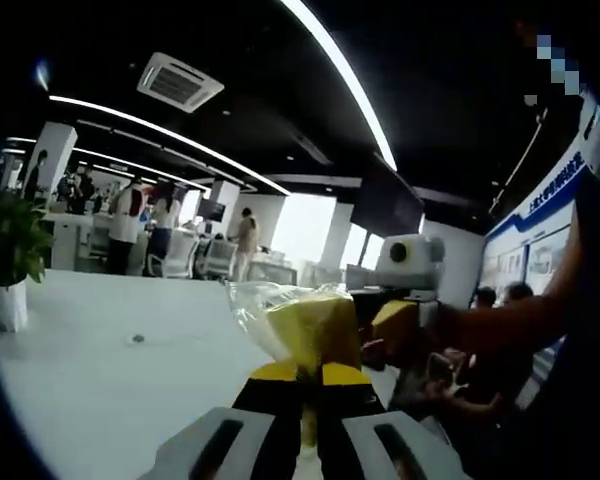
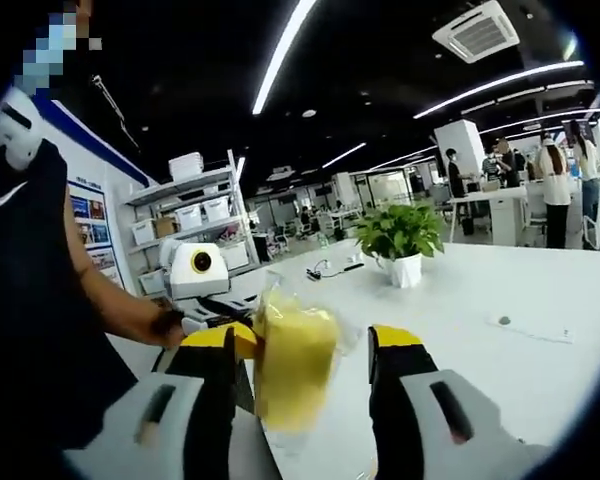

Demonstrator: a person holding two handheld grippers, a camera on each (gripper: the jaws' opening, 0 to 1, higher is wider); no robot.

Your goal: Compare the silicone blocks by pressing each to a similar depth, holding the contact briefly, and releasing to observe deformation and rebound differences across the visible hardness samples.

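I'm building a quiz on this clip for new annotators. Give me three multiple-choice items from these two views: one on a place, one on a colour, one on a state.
1. Where does the potted plant stand?
A. on the white table
B. on the shelf rack
C. on the floor

2. What colour is the bagged block?
A. blue
B. yellow
C. red

3. How do the left gripper's jaws stand?
A. wide apart, nothing between
B. shut on the block's bag
C. resting flat on the table

Answers: 1 A, its white pot sits on the tabletop; 2 B, yellow shows through clear plastic; 3 B, the jaw tips meet on the bag's lower edge.
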